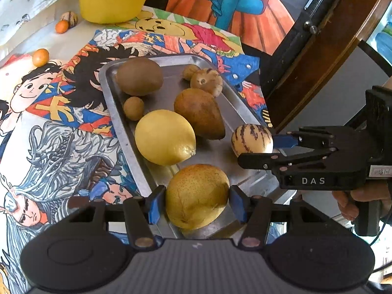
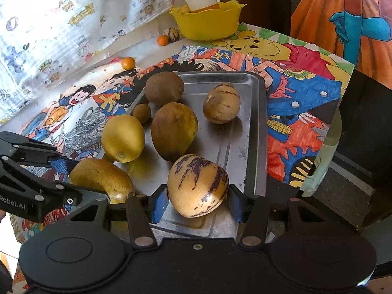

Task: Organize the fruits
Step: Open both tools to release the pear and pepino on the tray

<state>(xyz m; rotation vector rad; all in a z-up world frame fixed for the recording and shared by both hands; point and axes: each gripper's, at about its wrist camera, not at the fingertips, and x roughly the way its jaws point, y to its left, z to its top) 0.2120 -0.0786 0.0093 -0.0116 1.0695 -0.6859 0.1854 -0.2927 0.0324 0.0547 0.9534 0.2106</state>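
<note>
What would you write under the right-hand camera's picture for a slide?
Right gripper clasps a purple-striped fruit over a metal tray of fruit; left gripper holds a yellow pear.

Tray (image 2: 254,132) right half free; lemon (image 2: 122,138), brown pear (image 2: 174,132) crowd left.

A table spread with bright cartoon-printed cloths (image 2: 294,93), daylight glaring on it; a pale patterned curtain (image 2: 61,24) hangs far left, dark wooden furniture (image 1: 325,56) stands right
</note>
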